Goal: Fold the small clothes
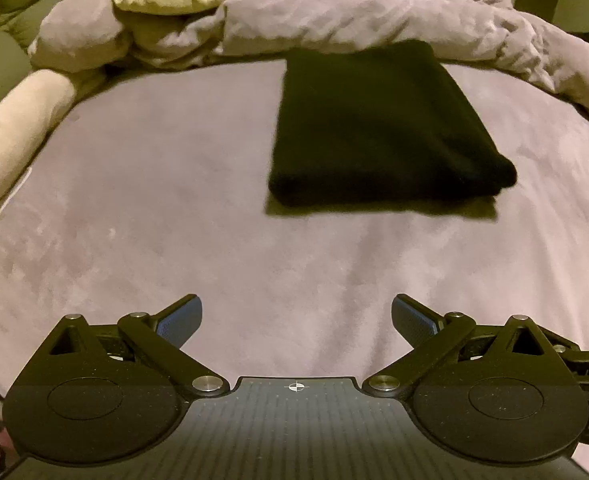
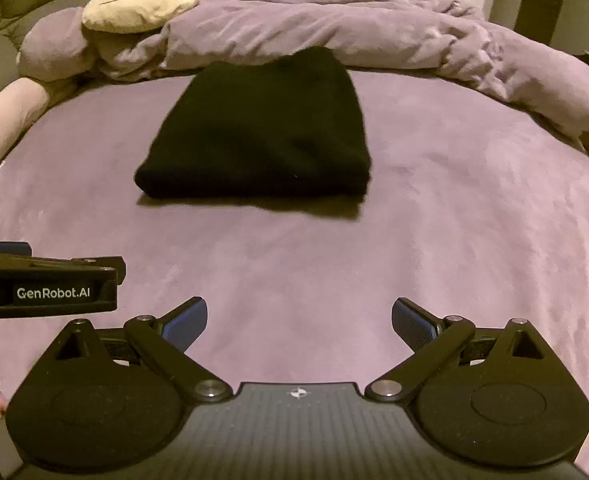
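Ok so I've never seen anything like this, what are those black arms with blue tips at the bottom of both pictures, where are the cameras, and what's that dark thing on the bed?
Those are hand-held tongs: a person carries one in each hand, and each has a camera looking forward along its two fingers. One picture is from the left tongs, the other from the right tongs. The blue tips are the gripping pads. Both tongs stand wide open and hold nothing. In the right view, the left tongs show from the side at the left edge. Ahead, on the purple bed sheet, lies a black garment, folded into a neat rectangle. Behind it is a bunched purple duvet and a cream plush toy.
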The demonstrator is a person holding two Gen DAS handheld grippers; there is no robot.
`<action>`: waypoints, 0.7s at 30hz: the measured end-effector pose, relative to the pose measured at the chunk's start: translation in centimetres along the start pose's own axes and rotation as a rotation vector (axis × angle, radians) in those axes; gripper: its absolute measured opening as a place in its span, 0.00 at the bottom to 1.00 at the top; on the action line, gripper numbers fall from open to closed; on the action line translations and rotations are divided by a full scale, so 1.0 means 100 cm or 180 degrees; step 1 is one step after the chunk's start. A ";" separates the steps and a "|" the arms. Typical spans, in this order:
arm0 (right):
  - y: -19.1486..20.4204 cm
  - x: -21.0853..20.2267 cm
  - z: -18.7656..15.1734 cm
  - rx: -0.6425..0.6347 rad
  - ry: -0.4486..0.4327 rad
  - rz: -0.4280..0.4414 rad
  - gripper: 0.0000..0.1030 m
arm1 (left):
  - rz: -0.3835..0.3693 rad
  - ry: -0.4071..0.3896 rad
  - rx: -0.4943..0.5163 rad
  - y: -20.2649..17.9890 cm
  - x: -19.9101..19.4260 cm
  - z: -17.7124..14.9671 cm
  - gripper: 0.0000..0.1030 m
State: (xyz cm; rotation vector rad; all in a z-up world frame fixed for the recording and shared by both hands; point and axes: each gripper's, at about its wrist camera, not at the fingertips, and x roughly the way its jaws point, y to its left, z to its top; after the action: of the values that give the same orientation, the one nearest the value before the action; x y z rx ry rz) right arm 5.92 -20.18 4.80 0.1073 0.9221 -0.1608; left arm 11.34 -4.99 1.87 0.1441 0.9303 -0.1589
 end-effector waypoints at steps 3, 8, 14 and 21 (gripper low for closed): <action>0.002 0.005 0.007 0.0005 0.0030 0.0016 0.96 | 0.0018 0.0016 0.0010 0.003 0.001 0.003 1.00; 0.008 0.011 0.015 -0.0047 0.0071 -0.0065 0.96 | 0.0073 0.0026 0.0007 0.005 0.003 0.005 1.00; 0.007 0.016 0.018 0.0004 0.0134 -0.0085 0.96 | 0.0074 0.0060 0.0038 0.006 0.007 0.002 1.00; 0.009 0.020 0.023 0.0007 0.0181 -0.0066 0.96 | 0.0065 0.0061 0.0022 0.008 0.008 0.004 1.00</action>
State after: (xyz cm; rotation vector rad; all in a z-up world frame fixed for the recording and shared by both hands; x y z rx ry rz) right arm 9.03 -19.89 4.59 0.1049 0.9801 -0.1787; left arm 12.27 -4.37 1.49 0.1617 0.9472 -0.1419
